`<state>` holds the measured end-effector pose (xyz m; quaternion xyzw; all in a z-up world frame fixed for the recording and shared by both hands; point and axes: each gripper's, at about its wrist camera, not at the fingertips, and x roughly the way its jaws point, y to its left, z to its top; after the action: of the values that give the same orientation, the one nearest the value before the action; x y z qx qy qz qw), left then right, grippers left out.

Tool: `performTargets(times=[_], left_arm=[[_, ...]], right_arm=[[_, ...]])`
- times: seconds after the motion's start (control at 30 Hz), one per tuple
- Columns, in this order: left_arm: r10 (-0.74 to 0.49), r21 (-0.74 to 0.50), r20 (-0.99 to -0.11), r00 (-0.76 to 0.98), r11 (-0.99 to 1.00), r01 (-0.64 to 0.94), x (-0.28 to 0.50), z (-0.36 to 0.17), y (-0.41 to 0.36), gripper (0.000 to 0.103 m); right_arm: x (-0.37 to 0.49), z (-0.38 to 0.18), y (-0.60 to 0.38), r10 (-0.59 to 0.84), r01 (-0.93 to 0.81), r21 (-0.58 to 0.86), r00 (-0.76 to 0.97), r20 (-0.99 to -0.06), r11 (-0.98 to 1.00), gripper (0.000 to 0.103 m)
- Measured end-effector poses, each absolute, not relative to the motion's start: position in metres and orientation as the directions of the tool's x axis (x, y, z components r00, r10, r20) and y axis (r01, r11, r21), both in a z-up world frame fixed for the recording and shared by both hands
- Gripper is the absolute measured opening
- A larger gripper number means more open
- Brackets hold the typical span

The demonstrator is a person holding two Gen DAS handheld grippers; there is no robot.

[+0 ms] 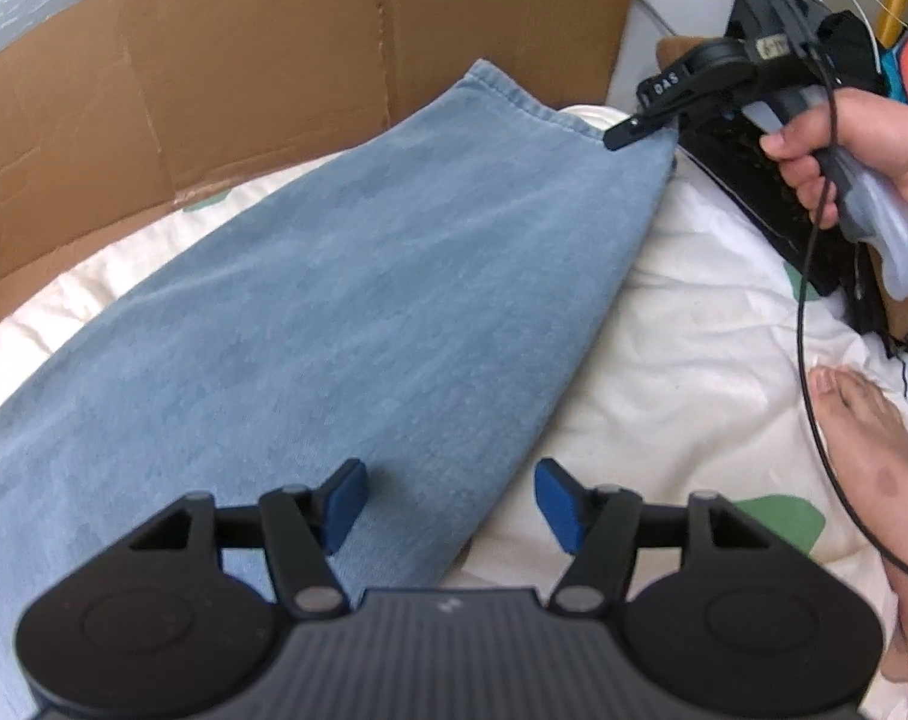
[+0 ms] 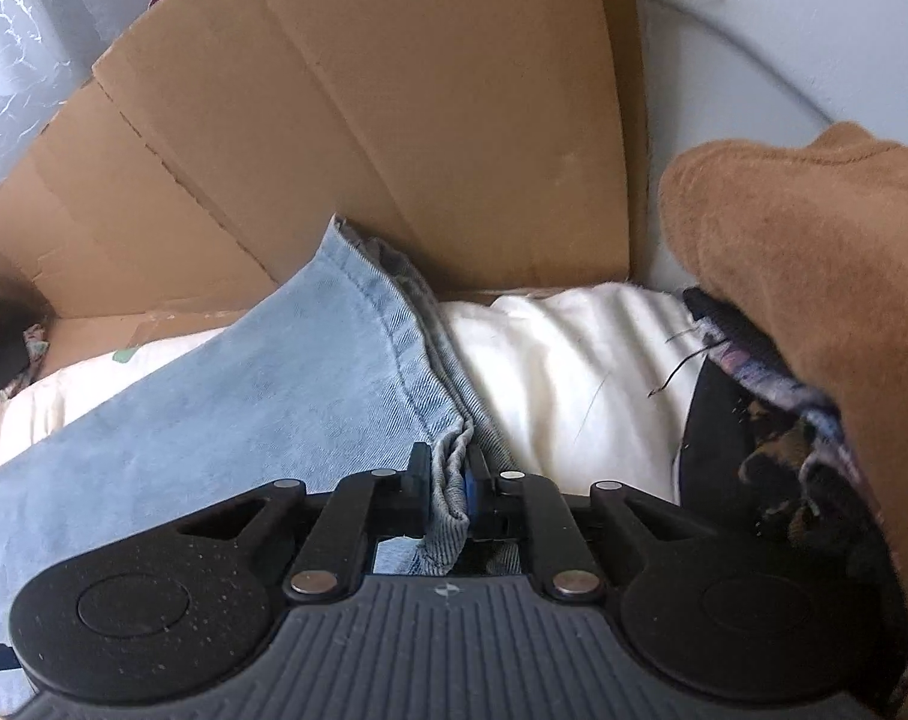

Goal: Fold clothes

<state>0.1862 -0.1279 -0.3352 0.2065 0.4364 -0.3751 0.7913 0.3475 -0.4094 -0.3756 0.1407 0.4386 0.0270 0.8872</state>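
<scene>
Nearest in the left wrist view, the left tongs hang spread apart over the near end of the jeans, their blue pads clear of the cloth and pinching nothing. The jeans are pale, washed-out blue denim with a faint streaky fade, lying flat as one long smooth leg on a cream quilt printed with green shapes. The leg runs from the near left toward the far right and narrows to a stitched hem at its far end. To the right, a bare foot rests on the quilt.

At that far hem the right tongs, held in a hand, are clamped on the corner of the denim. The right wrist view shows the hem bunched and creased between the closed pads, with double stitching along its edge. A brown fleece garment lies to the right. Farthest back stands a cardboard sheet.
</scene>
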Motion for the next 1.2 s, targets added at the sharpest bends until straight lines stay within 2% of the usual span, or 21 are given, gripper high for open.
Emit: performTargets(times=[0.17,0.37,0.5,0.57,0.63,0.67,0.73,0.83,1.0,1.2], left_arm=[[-0.411,0.027,-0.845,0.341,0.604,0.796,0.183,-0.340,-0.139,0.066],[-0.384,0.108,-0.845,0.371,0.558,0.823,0.186,-0.355,-0.160,0.070],[-0.409,0.137,-0.825,0.391,0.526,0.840,0.186,-0.351,-0.175,0.069],[-0.428,0.141,-0.814,0.394,0.512,0.847,0.186,-0.347,-0.182,0.064],[-0.451,0.134,-0.803,0.390,0.501,0.855,0.188,-0.343,-0.186,0.049],[-0.464,0.130,-0.796,0.388,0.496,0.858,0.188,-0.341,-0.188,0.045],[-0.479,0.127,-0.791,0.382,0.482,0.867,0.189,-0.339,-0.191,0.028],[-0.488,0.116,-0.792,0.367,0.470,0.875,0.190,-0.340,-0.196,0.013],[-0.510,0.084,-0.782,0.358,0.483,0.872,0.195,-0.335,-0.198,0.010],[-0.535,0.008,-0.775,0.336,0.523,0.852,0.209,-0.328,-0.198,0.005]], right_arm=[[0.343,-0.367,-0.410,0.149,0.070,0.249,0.636,-0.757,0.966,0.009],[0.350,-0.378,-0.406,0.114,0.065,0.194,0.613,-0.782,0.979,0.009],[0.350,-0.375,-0.408,0.126,0.061,0.207,0.617,-0.777,0.977,0.010],[0.350,-0.373,-0.409,0.133,0.055,0.211,0.617,-0.776,0.976,0.010],[0.350,-0.372,-0.408,0.136,0.049,0.209,0.615,-0.777,0.977,0.011],[0.350,-0.372,-0.408,0.136,0.046,0.207,0.613,-0.778,0.977,0.011],[0.350,-0.370,-0.407,0.144,0.040,0.214,0.617,-0.774,0.976,0.012],[0.349,-0.366,-0.408,0.170,0.025,0.236,0.622,-0.764,0.971,0.020],[0.344,-0.349,-0.410,0.217,0.000,0.284,0.646,-0.732,0.959,0.036],[0.326,-0.327,-0.413,0.237,-0.002,0.321,0.678,-0.695,0.947,0.038]])
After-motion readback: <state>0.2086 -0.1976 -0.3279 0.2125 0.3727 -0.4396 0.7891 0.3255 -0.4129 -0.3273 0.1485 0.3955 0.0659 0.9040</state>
